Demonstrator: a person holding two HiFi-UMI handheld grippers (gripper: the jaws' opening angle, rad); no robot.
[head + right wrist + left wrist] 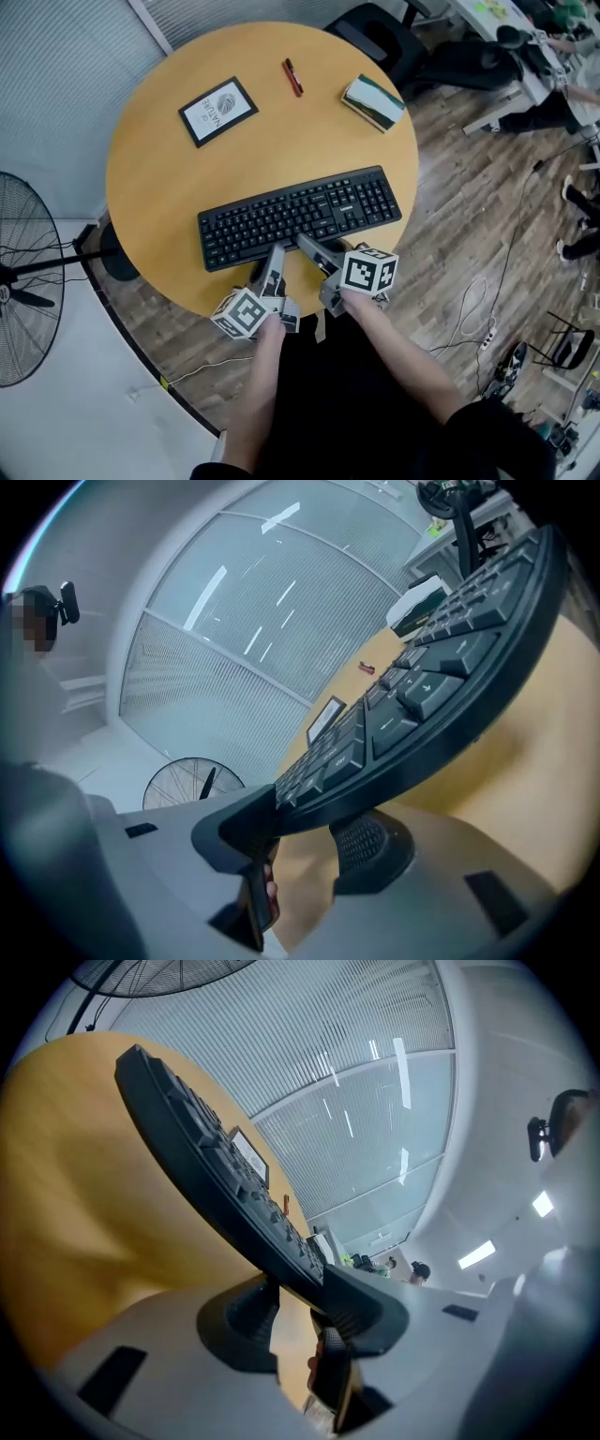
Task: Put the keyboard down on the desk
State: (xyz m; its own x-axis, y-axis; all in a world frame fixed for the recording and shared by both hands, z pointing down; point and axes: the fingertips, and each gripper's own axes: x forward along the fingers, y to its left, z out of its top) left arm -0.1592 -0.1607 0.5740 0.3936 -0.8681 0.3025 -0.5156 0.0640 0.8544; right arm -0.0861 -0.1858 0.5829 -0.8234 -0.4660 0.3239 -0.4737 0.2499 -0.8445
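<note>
Two grippers are shown in the head view: the left gripper [277, 251] and right gripper [304, 244] are set on the near edge of a black keyboard [300, 216], over the round wooden table [159, 178]. In the left gripper view, the jaws are clamped on that edge. In the right gripper view, the jaws are likewise clamped on it.

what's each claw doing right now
left claw: closed on the near edge of the black flat plastic keyboard
right claw: closed on the same keyboard's near edge
</note>
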